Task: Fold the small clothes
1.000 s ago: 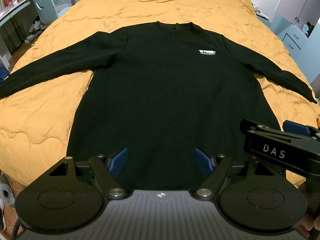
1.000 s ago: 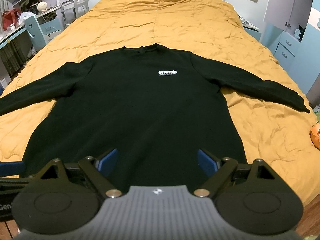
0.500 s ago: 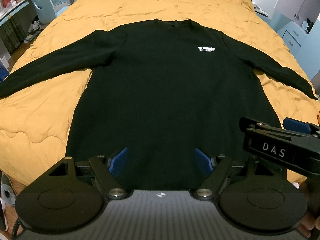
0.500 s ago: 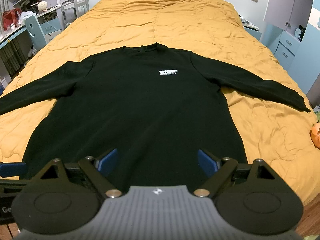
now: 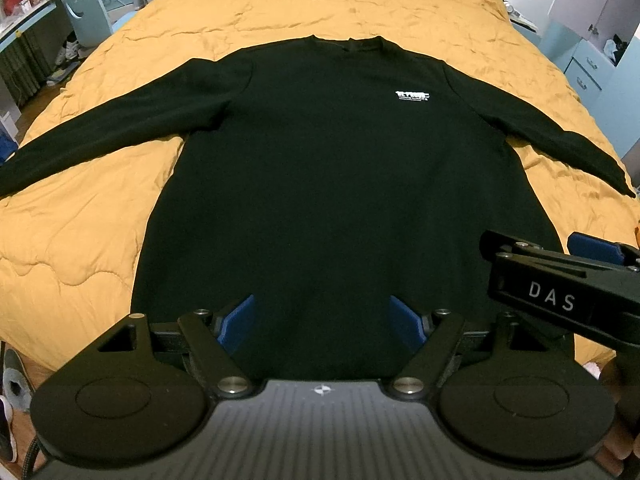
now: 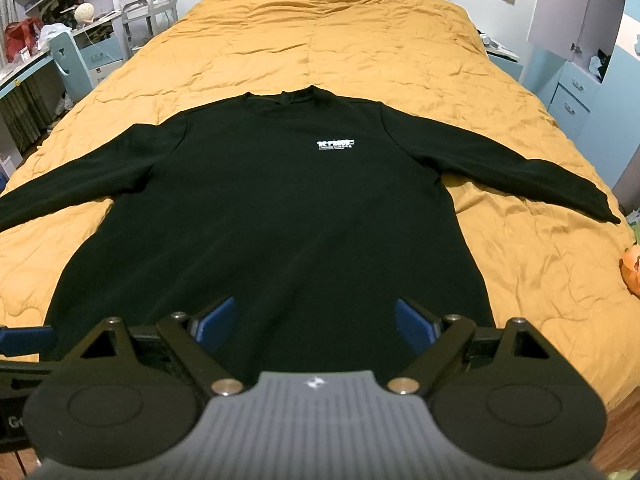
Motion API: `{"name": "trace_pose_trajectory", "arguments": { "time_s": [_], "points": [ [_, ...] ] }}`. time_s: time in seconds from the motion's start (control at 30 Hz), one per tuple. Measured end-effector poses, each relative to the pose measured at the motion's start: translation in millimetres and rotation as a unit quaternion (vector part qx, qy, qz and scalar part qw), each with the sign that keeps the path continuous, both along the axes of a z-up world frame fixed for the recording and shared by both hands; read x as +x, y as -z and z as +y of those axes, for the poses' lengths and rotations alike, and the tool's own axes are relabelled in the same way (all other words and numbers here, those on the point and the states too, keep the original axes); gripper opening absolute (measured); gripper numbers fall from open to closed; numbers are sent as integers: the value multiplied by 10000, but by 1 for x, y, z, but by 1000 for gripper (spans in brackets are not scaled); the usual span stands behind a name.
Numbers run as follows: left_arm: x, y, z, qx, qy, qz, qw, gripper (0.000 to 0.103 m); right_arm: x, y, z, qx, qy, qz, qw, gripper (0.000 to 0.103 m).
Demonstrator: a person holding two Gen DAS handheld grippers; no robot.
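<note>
A black long-sleeved sweatshirt (image 5: 332, 184) with a small white chest logo (image 5: 412, 96) lies flat and face up on the orange quilt, both sleeves spread out; it also shows in the right wrist view (image 6: 280, 216). My left gripper (image 5: 322, 322) is open and empty, held above the hem near the bed's front edge. My right gripper (image 6: 314, 324) is open and empty too, above the hem. The right gripper also shows side-on at the right of the left wrist view (image 5: 560, 280).
The orange quilt (image 6: 340, 36) covers the whole bed. A light blue chair (image 5: 86, 10) and a cluttered desk stand at the left. Blue drawers (image 6: 572, 96) and a white cupboard stand at the right. An orange object (image 6: 631, 268) lies at the bed's right edge.
The left wrist view has shifted slightly, so the sweatshirt sits a little higher in frame. Both grippers stay open and the sweatshirt has not moved.
</note>
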State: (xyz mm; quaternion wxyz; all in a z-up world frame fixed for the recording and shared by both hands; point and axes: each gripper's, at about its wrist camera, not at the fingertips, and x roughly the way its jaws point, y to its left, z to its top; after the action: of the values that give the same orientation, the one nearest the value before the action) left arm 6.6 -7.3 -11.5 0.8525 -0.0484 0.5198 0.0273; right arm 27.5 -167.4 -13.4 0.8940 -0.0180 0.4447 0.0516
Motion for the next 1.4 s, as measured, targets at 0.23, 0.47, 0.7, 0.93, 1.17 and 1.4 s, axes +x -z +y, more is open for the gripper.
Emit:
{"name": "trace_pose_trajectory", "arguments": {
  "time_s": [0.23, 0.47, 0.7, 0.93, 1.17, 1.4],
  "points": [
    [0, 2, -1, 19, -12, 33, 10000, 89, 0, -1, 0, 9, 5, 13, 10000, 83],
    [1, 2, -1, 19, -2, 49, 10000, 89, 0, -1, -2, 24, 25, 26, 10000, 83],
    [2, 6, 6, -112, -19, 67, 9999, 89, 2, -1, -1, 35, -18, 33, 10000, 83],
    [4, 8, 62, -1092, -322, -175, 9933, 86, 11, -10, 11, 265, -317, -253, 9988, 83],
    [-9, 23, 202, -1946, -1419, -1648, 9565, 79, 21, -13, 54, 143, -830, -804, 9932, 83],
    [-17, 71, 360, -3140, -3016, -2183, 8734, 86, 58, 6, 105, 388, -1322, -1226, 9828, 83]
  ]
}}
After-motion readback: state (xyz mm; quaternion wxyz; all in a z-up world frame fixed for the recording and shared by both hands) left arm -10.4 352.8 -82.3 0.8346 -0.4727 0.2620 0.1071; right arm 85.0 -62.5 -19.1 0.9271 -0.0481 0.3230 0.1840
